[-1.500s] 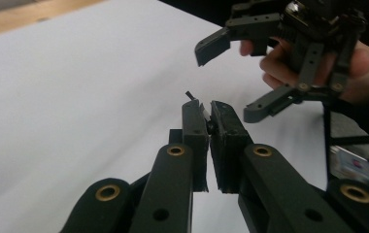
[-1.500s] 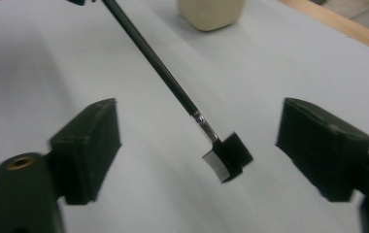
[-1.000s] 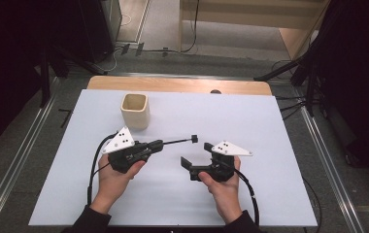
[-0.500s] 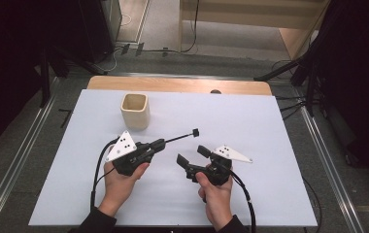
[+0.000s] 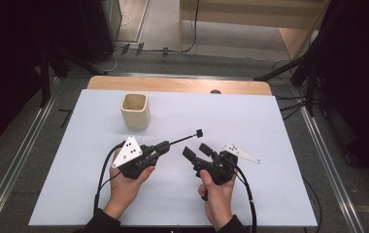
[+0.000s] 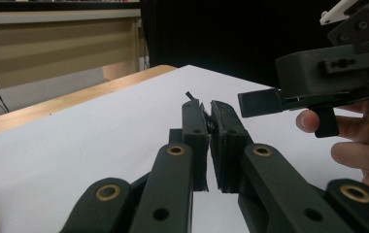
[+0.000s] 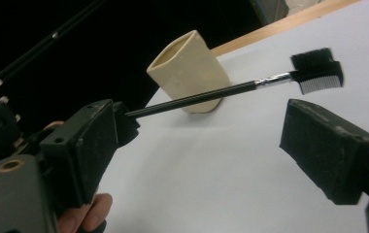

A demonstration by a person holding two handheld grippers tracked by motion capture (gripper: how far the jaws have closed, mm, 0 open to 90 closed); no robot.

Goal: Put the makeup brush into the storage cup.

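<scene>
From above, the left tongs clamp a thin black brush held above the white bench, its head pointing toward the right tongs, with a beige cup behind. The left gripper view shows those jaws pinched on the brush handle. In the right gripper view the right tongs gape, having just been closing, empty, brush beyond.

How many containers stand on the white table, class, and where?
1: a single beige cup stands upright on the far left part of the white table, beyond the left tongs, which hold a small brush. None seems hidden.
</scene>
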